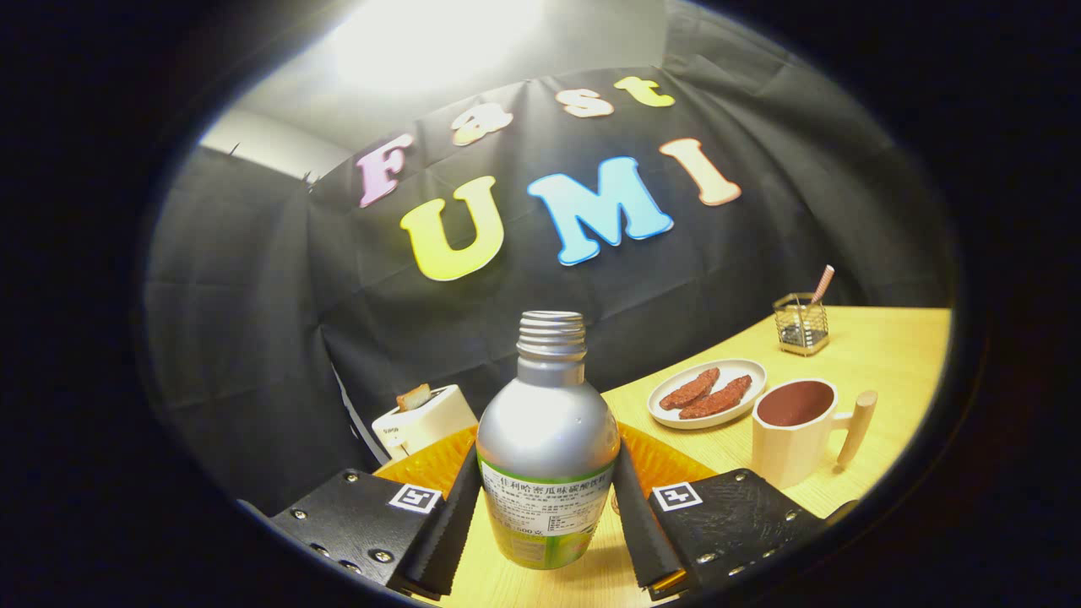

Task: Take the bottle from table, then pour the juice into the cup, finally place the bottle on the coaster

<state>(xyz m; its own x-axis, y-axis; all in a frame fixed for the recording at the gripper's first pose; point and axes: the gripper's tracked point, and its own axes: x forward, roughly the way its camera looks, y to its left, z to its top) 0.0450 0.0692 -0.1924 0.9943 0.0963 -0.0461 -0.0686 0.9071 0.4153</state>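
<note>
The silver aluminium bottle (547, 456) stood upright between the two fingers of the gripper (547, 515). It had a rounded shoulder, a short neck and a bare threaded mouth with no cap on it. A green and white printed label wrapped its lower body. The shoulder showed a smooth matte sheen with no visible dents.

Both fingers (448, 515) lay flat against the bottle's sides, one on each flank at label height, so the gripper was clamped on the bottle. The bottle's base appeared at or just above the light wooden table (887, 355); contact could not be confirmed.

Directly behind the bottle, and partly hidden by it and the fingers, lay an orange ribbed coaster (667, 464). To the right of the fingers stood a cream faceted cup (794, 439) with a wooden peg handle, holding dark reddish-brown liquid. Beyond the cup sat a white oval plate (708, 394) carrying two brown sausage-like pieces. Farther back stood a small wire-mesh holder (801, 323) with a pink striped straw in it. To the left, beyond the coaster, a small white toaster (425, 418) held a slice of toast.
</note>
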